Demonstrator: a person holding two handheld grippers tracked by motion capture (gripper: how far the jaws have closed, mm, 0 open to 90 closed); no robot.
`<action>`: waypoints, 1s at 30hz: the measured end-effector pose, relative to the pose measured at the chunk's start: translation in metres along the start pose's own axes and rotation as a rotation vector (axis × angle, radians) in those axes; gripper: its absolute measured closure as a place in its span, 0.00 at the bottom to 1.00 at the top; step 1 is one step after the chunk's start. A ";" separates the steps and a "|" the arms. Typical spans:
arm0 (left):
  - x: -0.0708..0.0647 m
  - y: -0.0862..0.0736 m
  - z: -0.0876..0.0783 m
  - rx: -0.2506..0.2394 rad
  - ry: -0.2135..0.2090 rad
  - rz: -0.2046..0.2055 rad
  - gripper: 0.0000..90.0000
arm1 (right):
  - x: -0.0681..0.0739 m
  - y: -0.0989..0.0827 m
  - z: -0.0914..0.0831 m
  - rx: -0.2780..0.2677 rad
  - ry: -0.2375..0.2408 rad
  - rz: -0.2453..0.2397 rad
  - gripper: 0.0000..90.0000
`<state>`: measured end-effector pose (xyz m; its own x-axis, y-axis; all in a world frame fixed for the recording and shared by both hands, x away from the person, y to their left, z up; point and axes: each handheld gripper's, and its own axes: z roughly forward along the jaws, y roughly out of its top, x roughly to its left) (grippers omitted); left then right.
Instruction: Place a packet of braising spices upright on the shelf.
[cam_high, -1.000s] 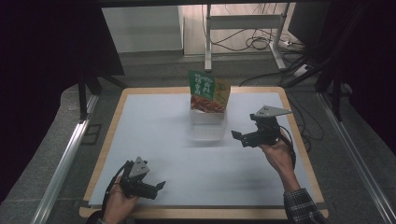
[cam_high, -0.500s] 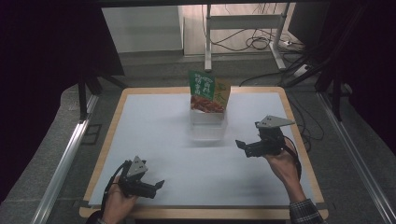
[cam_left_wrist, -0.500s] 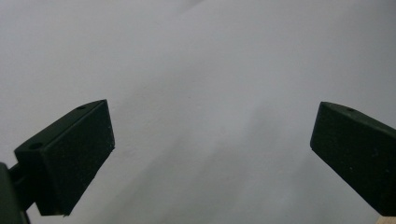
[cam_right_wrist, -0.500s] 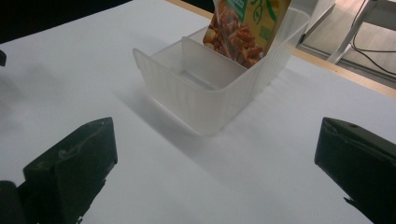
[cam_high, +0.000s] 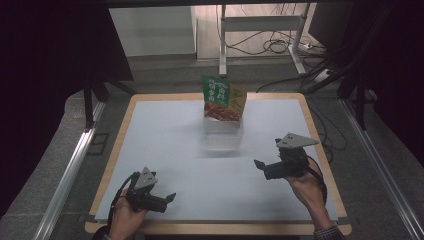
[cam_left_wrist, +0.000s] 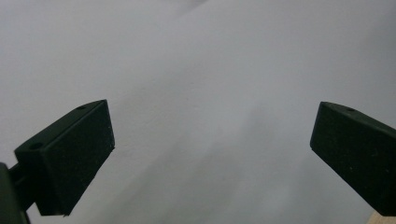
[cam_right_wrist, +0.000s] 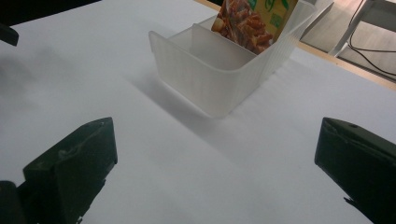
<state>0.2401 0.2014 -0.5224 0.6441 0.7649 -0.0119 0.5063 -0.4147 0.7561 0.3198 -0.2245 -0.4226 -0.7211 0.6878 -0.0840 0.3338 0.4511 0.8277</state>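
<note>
The left hand-held gripper (cam_high: 169, 198) rests low at the table's (cam_high: 165, 135) near left, jaws spread over bare white surface. The right hand-held gripper (cam_high: 260, 165) hovers at the right, jaws spread wide (nothing between them), facing the translucent bin (cam_right_wrist: 219, 70) holding an upright snack packet (cam_high: 223, 98) at the far middle.

This is a lab or test rig rather than a home. A white-topped table (cam_high: 165, 145) with a wooden rim stands on grey floor, with black curtains (cam_high: 45, 60) on both sides, metal rails (cam_high: 70, 175) beside it, and loose cables (cam_high: 275, 46) behind it.
</note>
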 end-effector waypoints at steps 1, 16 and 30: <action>0.000 0.000 0.000 -0.001 -0.002 -0.002 0.00 | 0.001 -0.001 -0.002 -0.001 -0.002 0.000 0.00; -0.001 0.000 0.000 0.008 0.007 0.005 0.00 | 0.010 -0.035 -0.019 0.011 -0.028 0.011 0.00; -0.002 0.000 0.001 0.013 0.017 0.018 0.00 | 0.017 -0.065 -0.025 0.046 -0.029 0.054 0.00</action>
<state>0.2392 0.1999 -0.5229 0.6433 0.7655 0.0126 0.5021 -0.4343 0.7478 0.2712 -0.2563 -0.4639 -0.6840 0.7273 -0.0566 0.3992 0.4382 0.8054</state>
